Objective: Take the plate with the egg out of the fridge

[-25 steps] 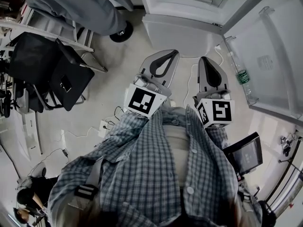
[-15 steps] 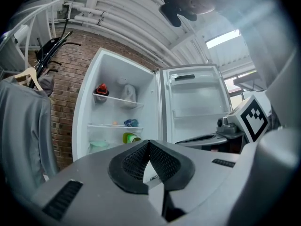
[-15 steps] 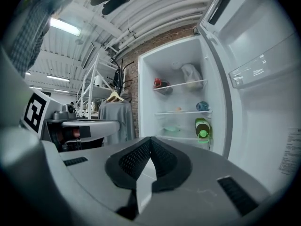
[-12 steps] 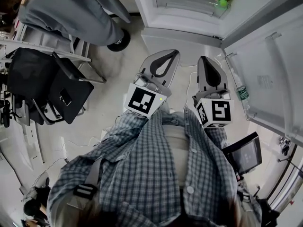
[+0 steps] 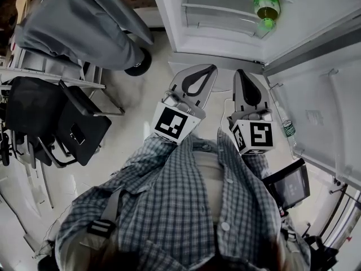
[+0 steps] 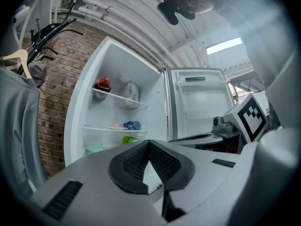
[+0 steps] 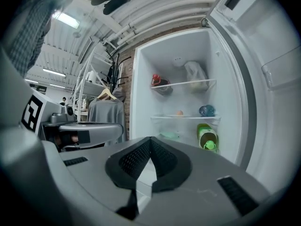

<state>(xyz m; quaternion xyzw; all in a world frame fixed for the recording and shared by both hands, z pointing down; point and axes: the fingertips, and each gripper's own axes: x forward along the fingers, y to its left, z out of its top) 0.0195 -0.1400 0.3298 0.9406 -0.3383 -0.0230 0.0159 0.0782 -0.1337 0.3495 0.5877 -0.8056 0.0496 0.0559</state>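
The fridge (image 7: 141, 102) stands open ahead of me. On its middle shelf lies an orange egg (image 7: 179, 112), seen also as the egg (image 6: 115, 125) in the left gripper view; the plate under it is too faint to make out. My left gripper (image 5: 210, 68) and right gripper (image 5: 241, 72) are held side by side, both pointing at the fridge and well short of it. The left gripper (image 6: 149, 144) is shut with nothing in it. The right gripper (image 7: 151, 139) has its pads meeting at the tip, also with nothing between them.
A green bottle (image 7: 207, 138) lies on the lower shelf, a blue item (image 7: 206, 110) beside the egg, a red-capped thing (image 7: 157, 84) and a bag (image 7: 195, 74) on top. The fridge door (image 5: 316, 106) stands open at right. A grey jacket (image 5: 84, 16) and black chair (image 5: 67, 112) stand left.
Both grippers have moved together toward the fridge. In the head view the fridge's inside and the green bottle have come further into the picture.
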